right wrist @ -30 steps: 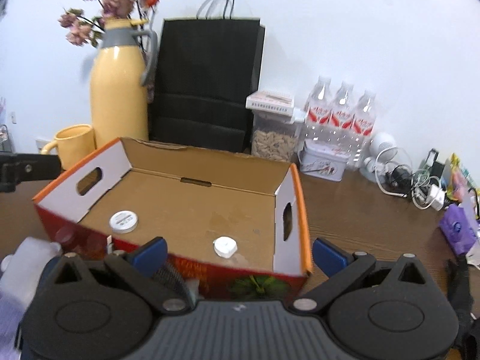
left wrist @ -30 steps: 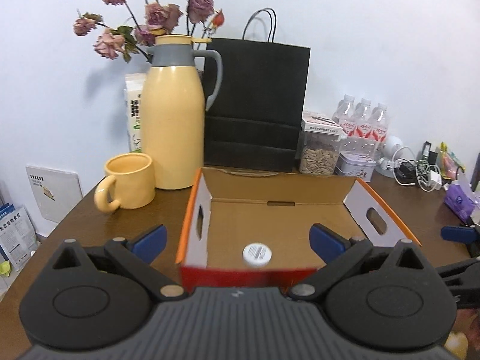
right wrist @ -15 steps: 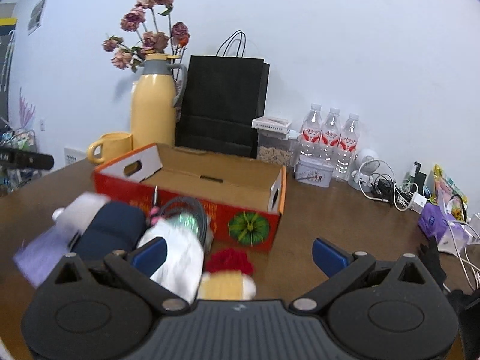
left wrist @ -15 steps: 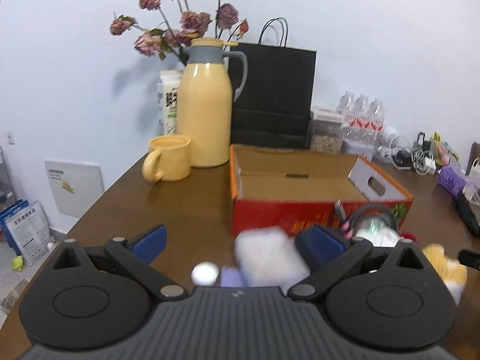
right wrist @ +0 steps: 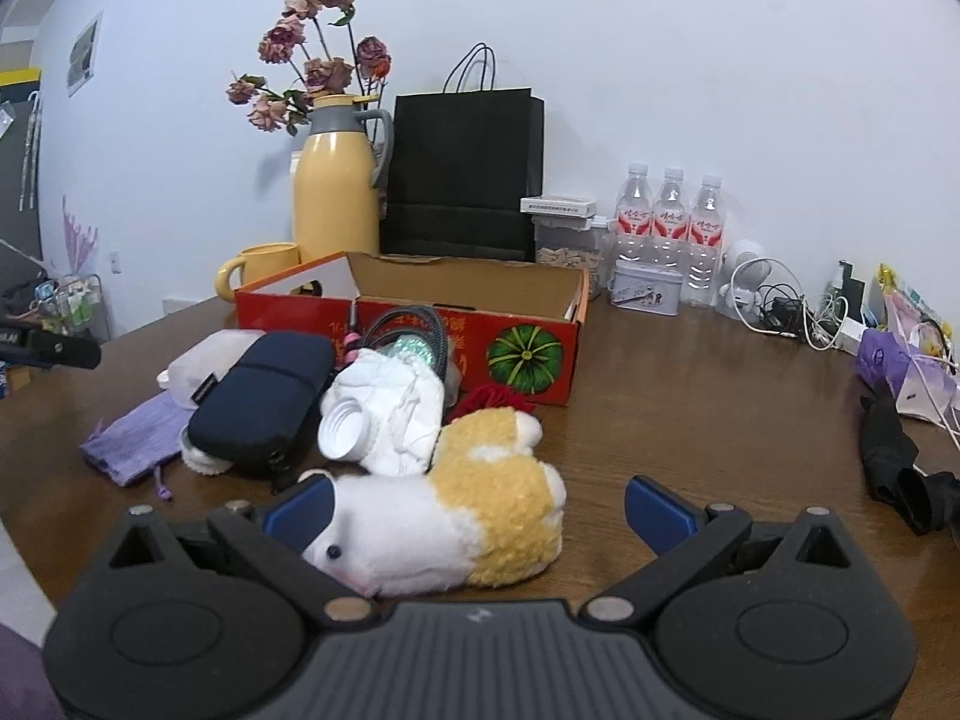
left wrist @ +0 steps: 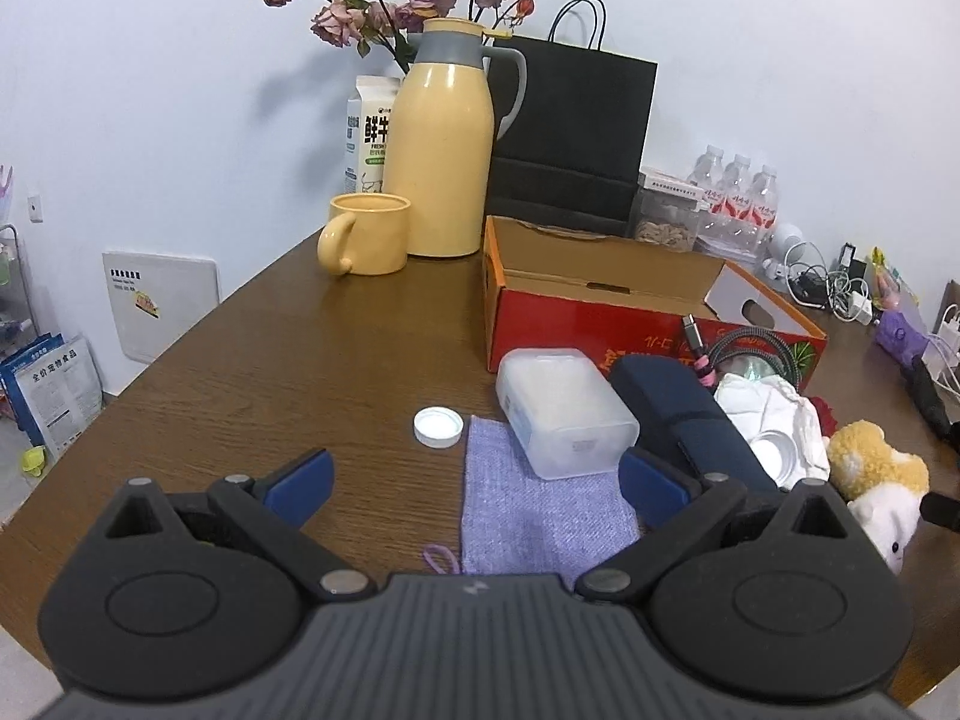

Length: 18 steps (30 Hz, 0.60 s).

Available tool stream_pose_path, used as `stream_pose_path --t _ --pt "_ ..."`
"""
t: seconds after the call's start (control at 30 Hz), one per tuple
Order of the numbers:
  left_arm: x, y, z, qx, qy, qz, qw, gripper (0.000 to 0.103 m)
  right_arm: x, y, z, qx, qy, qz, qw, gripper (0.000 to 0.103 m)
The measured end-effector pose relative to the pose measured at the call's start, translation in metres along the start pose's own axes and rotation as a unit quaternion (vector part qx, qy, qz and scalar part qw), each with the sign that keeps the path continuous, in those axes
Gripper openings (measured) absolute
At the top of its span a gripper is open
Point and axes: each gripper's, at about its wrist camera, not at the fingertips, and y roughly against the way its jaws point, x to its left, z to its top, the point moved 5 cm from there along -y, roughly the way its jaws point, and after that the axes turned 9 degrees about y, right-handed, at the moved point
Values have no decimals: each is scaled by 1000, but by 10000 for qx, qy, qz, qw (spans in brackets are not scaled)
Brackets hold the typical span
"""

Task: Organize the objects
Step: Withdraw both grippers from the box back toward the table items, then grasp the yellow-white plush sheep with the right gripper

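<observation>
The left hand-held gripper (left wrist: 474, 480) is wide open and holds nothing; it hovers above a lilac knit pouch (left wrist: 540, 510) that lies flat on the brown tabletop (left wrist: 270, 360). Just beyond it, a translucent plastic box (left wrist: 564, 414) rests partly on the pouch, and a small white cap (left wrist: 438, 426) lies beside the pouch, apart from it. The right hand-held gripper (right wrist: 477, 507) is also open and empty, with a white and yellow plush toy (right wrist: 456, 528) lying on its side between its blue fingertips (right wrist: 300, 510). Behind the toy are a crumpled white bag with an uncapped bottle neck (right wrist: 384, 420), a dark blue zip case (right wrist: 264, 396) and a coiled braided cable (right wrist: 414, 330), all in front of the red cardboard box (right wrist: 528, 354), which stands open. Only the right view shows the pumpkin picture on the box; only the left view shows the white cap and the milk carton (left wrist: 367, 132) behind the yellow jug (left wrist: 444, 144).
</observation>
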Motion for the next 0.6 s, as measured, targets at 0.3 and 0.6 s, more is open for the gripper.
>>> stream_pose_path --t 0.3,0.6 --pt "3 -11 -8 200 14 116 9997 103 -7 -34 8 354 -272 -2 9990 103" --pt "-1 -25 -21 544 -84 186 9983 103 -12 -70 0 991 -888 443 9901 68"
